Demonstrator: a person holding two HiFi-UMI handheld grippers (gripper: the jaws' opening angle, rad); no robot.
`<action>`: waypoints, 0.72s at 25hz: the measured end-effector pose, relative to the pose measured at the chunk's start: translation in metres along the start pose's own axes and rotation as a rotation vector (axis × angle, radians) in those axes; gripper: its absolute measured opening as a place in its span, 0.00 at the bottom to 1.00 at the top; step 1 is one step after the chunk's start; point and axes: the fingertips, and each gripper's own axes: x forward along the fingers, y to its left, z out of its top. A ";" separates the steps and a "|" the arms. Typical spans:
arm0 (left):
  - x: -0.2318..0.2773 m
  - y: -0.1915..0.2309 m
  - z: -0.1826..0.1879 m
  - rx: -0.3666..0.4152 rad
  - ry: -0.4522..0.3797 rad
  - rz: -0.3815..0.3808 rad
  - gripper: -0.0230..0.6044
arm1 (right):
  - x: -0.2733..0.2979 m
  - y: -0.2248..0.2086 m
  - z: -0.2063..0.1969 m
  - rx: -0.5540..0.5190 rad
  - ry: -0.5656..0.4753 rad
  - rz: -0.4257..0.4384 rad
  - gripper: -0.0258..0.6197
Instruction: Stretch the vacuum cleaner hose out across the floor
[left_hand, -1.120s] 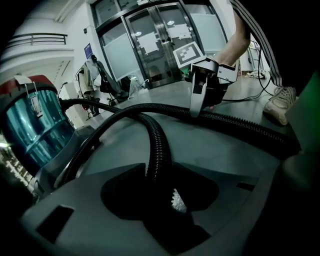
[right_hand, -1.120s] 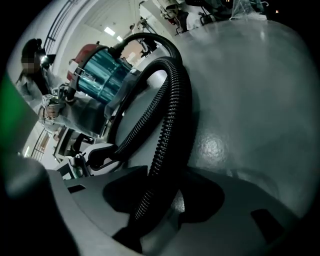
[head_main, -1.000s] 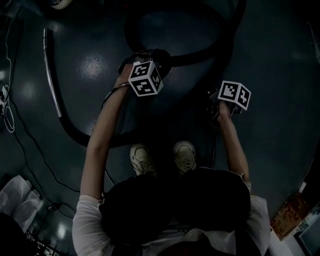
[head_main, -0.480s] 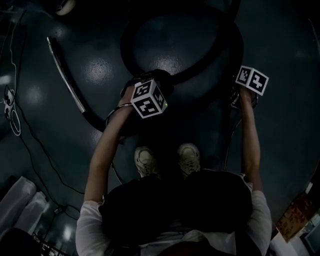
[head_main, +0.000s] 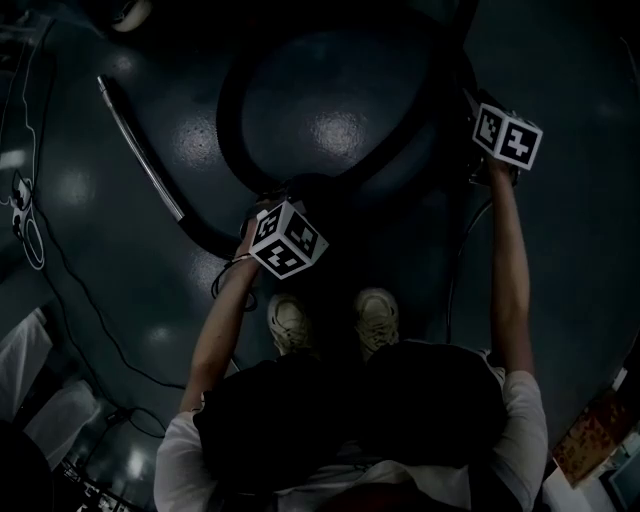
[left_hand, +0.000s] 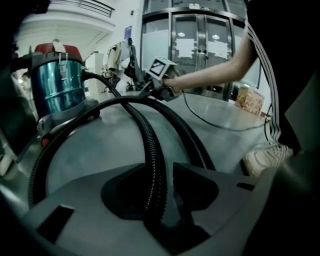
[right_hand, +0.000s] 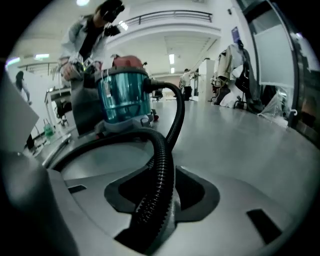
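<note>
The hose (head_main: 228, 120) loops ahead of my left fingers (left_hand: 197, 187), ringing bare floor (head_main: 330, 90) where I could pass. The vacuum cleaner (left_hand: 60, 87) blocks the far left; my shoe (left_hand: 265, 157) stands close on their right.

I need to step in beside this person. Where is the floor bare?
Bare floor lies inside the hose loop, and wide to the right of the person's right arm. The left is crowded: the metal wand, thin cables and the hose's lower bend run there, near the shoes.

Head view steeply down, gripper views low, apparently sharing hose (left_hand: 155, 165)
</note>
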 end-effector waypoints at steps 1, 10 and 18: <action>0.000 0.005 0.006 -0.038 -0.031 0.000 0.32 | -0.012 -0.001 0.001 0.053 -0.046 0.013 0.31; -0.002 0.017 0.011 -0.026 -0.030 -0.014 0.32 | -0.076 0.032 -0.057 0.313 0.003 0.233 0.32; 0.005 0.011 0.007 0.049 0.008 -0.027 0.32 | -0.024 0.074 -0.110 0.564 0.236 0.470 0.40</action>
